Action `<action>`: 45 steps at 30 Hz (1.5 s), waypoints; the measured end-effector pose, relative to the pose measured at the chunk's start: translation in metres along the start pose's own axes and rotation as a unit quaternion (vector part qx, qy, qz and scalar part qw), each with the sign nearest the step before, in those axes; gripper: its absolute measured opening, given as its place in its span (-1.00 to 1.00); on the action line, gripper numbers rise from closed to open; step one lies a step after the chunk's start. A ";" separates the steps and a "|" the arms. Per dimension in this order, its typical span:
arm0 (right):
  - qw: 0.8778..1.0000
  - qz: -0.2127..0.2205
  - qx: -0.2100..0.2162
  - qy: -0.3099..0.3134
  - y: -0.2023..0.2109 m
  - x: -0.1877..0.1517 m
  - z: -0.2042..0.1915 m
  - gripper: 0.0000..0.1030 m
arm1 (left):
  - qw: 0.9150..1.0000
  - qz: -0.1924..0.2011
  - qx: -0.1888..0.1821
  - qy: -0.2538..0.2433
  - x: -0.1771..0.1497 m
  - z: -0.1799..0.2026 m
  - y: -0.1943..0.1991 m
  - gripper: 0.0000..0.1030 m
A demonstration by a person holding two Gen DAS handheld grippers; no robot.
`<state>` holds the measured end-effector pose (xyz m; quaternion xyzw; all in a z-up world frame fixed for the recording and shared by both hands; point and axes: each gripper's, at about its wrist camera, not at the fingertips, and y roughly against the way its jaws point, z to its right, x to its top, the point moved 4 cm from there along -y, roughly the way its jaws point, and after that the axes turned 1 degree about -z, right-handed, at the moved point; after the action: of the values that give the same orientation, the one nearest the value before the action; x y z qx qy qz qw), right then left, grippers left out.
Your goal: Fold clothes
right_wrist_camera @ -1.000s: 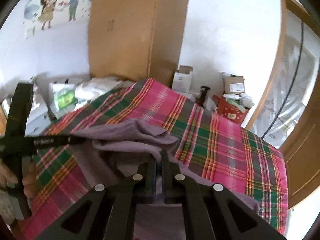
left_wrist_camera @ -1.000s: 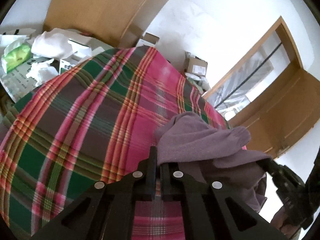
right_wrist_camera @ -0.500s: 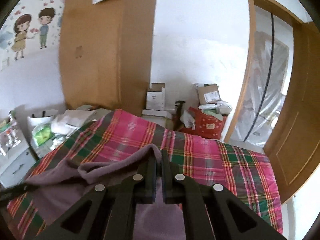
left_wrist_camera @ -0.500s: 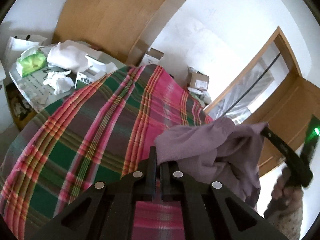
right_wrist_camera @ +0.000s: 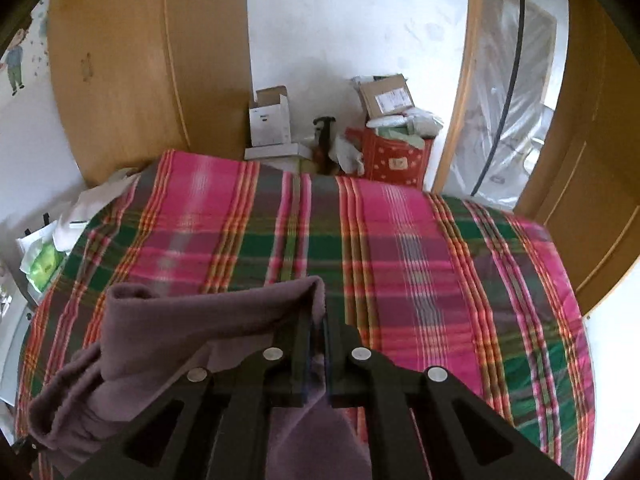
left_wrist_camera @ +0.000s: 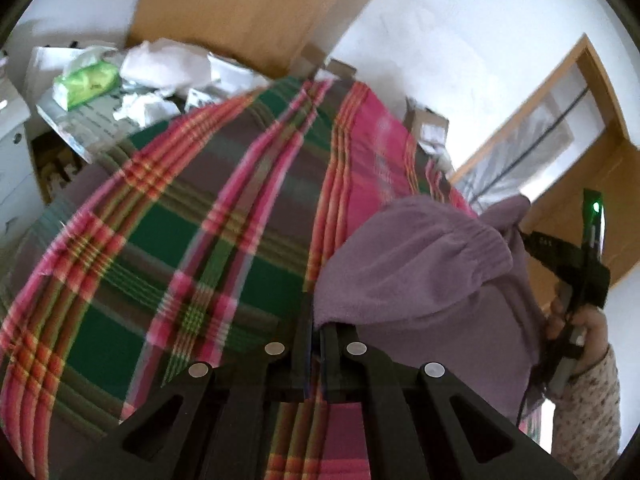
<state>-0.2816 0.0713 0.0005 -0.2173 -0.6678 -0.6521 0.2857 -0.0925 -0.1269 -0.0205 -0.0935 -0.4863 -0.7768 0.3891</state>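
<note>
A purple fleece garment (left_wrist_camera: 416, 276) hangs in the air above a plaid bedspread (left_wrist_camera: 168, 240), stretched between both grippers. My left gripper (left_wrist_camera: 316, 326) is shut on one edge of it, and the cloth bunches to the right of the fingers. At the far right of the left wrist view the other gripper (left_wrist_camera: 568, 256) grips the garment's far end, held by a hand in a patterned sleeve. In the right wrist view my right gripper (right_wrist_camera: 318, 328) is shut on the purple garment (right_wrist_camera: 172, 332), which drapes down to the lower left over the plaid bedspread (right_wrist_camera: 400, 248).
A cluttered side table (left_wrist_camera: 100, 92) with a green tissue pack and white bags stands left of the bed. Cardboard boxes (right_wrist_camera: 272, 120) and a red box (right_wrist_camera: 394, 156) sit on the floor past the bed's far edge. A wooden wardrobe (right_wrist_camera: 132, 72) and a door frame (right_wrist_camera: 460, 80) stand behind.
Both grippers have tilted down toward the bed, still holding the garment. The right wrist view has swung right, and the bed fills more of both views.
</note>
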 end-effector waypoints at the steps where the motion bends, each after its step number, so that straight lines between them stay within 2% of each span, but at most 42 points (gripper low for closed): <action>1: 1.000 -0.002 0.002 0.002 0.001 -0.003 0.000 -0.89 | 1.000 -0.001 0.002 -0.004 0.000 0.001 0.001 -0.93; 5: 1.000 0.001 -0.002 0.009 0.018 -0.012 0.001 -0.67 | 0.999 0.011 0.005 -0.032 0.002 0.007 0.012 -0.68; 9: 0.999 0.031 0.012 0.003 0.050 -0.019 0.009 -0.38 | 0.996 0.025 0.004 -0.085 0.002 0.022 0.027 -0.58; 13: 0.998 0.052 0.033 -0.021 0.083 -0.041 0.018 -0.35 | 0.990 0.049 -0.008 -0.135 0.003 0.042 0.041 -0.56; 14: 0.997 0.054 0.039 -0.024 0.090 -0.048 0.019 -0.35 | 0.987 0.049 -0.013 -0.153 0.002 0.050 0.042 -0.48; 15: 0.997 0.058 0.047 -0.028 0.096 -0.053 0.020 -0.34 | 0.984 0.045 -0.018 -0.170 0.000 0.058 0.042 -0.39; 16: 0.996 0.058 0.056 -0.031 0.100 -0.061 0.020 -0.33 | 0.982 0.038 -0.024 -0.185 -0.002 0.065 0.040 -0.21; 20: 0.995 0.053 0.082 -0.038 0.115 -0.095 0.019 -0.29 | 0.969 0.019 -0.032 -0.245 -0.015 0.093 0.033 -0.18; 22: 0.995 0.047 0.082 -0.034 0.118 -0.115 0.017 -0.25 | 0.963 0.011 -0.029 -0.269 -0.020 0.106 0.024 -0.18; 25: 0.996 0.038 0.079 -0.027 0.121 -0.138 0.013 -0.24 | 0.957 0.014 0.017 -0.289 -0.017 0.116 0.006 -0.18; 27: 0.996 0.035 0.075 -0.026 0.123 -0.151 0.012 -0.23 | 0.957 0.020 0.037 -0.287 -0.011 0.118 -0.002 -0.18; 31: 0.994 0.042 0.073 -0.066 0.130 -0.168 0.031 -0.16 | 0.964 0.026 0.043 -0.262 0.004 0.114 -0.011 -0.18; 35: 0.992 0.046 0.055 -0.106 0.131 -0.181 0.054 -0.11 | 0.959 0.028 0.090 -0.267 0.012 0.110 -0.022 -0.18; 37: 0.990 0.032 0.041 -0.133 0.125 -0.187 0.071 -0.08 | 0.961 0.030 0.099 -0.258 0.016 0.106 -0.024 -0.18; 40: 0.985 0.014 0.052 -0.164 0.112 -0.191 0.086 -0.03 | 0.970 0.024 0.091 -0.226 0.024 0.095 -0.028 -0.18; 42: 0.983 0.003 0.057 -0.176 0.101 -0.191 0.089 -0.03 | 0.972 0.020 0.101 -0.211 0.027 0.086 -0.031 -0.18; 45: 0.981 -0.011 0.087 -0.175 0.084 -0.185 0.084 -0.03 | 0.976 0.016 0.109 -0.190 0.032 0.077 -0.035 -0.19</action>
<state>-0.0972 0.1751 -0.0588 -0.2955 -0.7640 -0.5463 0.1748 -0.1561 -0.0718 0.0117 -0.2048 -0.6314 -0.6807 0.3099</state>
